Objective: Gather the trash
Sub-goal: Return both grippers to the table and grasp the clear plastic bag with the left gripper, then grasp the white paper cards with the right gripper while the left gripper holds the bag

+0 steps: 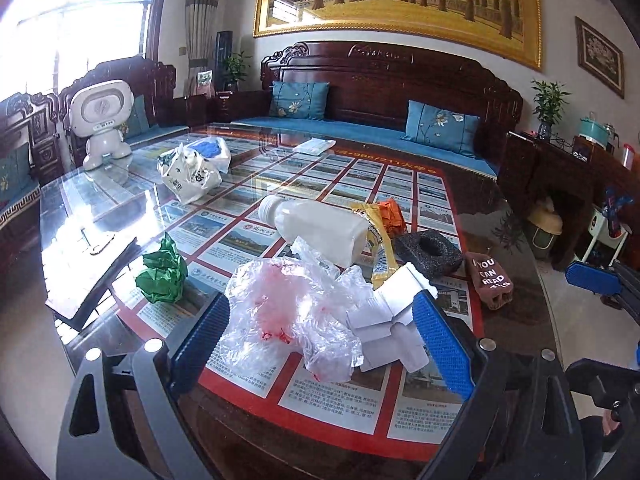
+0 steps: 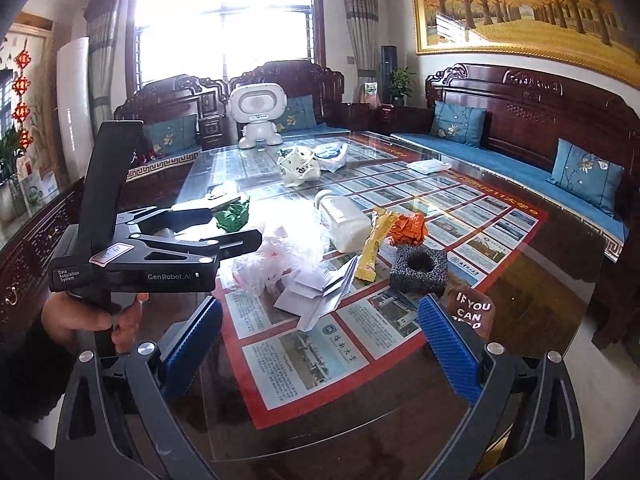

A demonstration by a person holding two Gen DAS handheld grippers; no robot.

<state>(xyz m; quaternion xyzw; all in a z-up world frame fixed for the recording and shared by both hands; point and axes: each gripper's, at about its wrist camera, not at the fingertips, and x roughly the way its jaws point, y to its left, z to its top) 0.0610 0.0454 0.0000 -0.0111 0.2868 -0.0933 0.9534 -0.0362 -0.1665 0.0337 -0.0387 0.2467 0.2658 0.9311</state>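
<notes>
Now left hand-held gripper spread wide, crumpled plastic bag between fingers, ungripped.

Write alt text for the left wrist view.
The open left gripper straddles a crumpled clear plastic bag and folded white paper on a glass table. Beyond lie a white bottle on its side, green crumpled paper and black foam block.

- Left gripper: dark grey frame, triangular cut-outs, round silver screws, ribbed blue finger pads.
- Its housing carries white "GenRobot.AI" and "Data Acquisition System" lettering, plus a handwritten label.
- Right gripper: matching build.
- Left hand: bare skin, dark sleeve.
</notes>
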